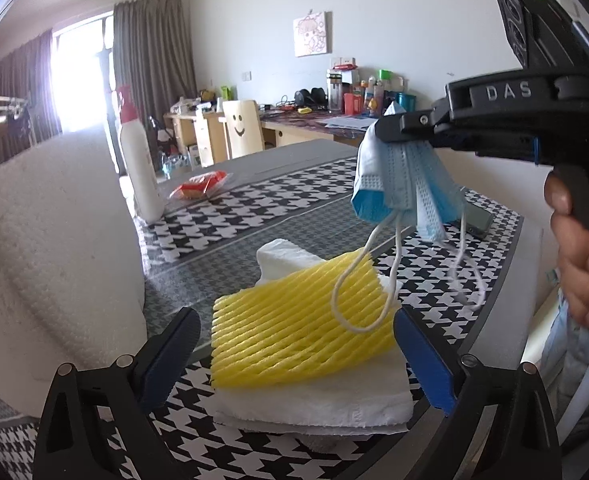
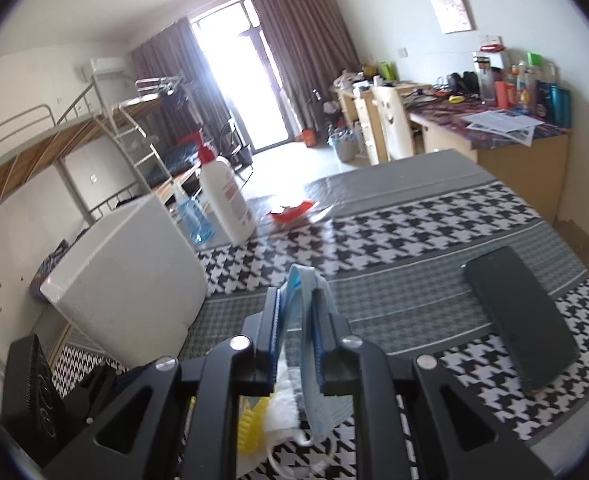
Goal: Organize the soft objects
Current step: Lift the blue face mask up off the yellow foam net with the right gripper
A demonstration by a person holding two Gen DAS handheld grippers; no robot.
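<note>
A blue face mask is pinched between the closed jaws of the right gripper and is held in the air above the table, its white ear loops dangling down in front of the pile below. In the right wrist view the mask is seen folded between the two blue-padded fingers, with its lower end hanging beneath them. Directly under the mask, a yellow foam net lies tilted on a folded white towel, and both rest on the black-and-white houndstooth tablecloth. The left gripper is held low with its jaws spread wide, one on either side of the pile, and nothing is gripped by it. A white basket stands just to the left of the pile. Farther back, a white bottle with a red cap is seen upright, and a red packet lies near it. A dark phone lies flat on the cloth to the right, well apart from the pile
</note>
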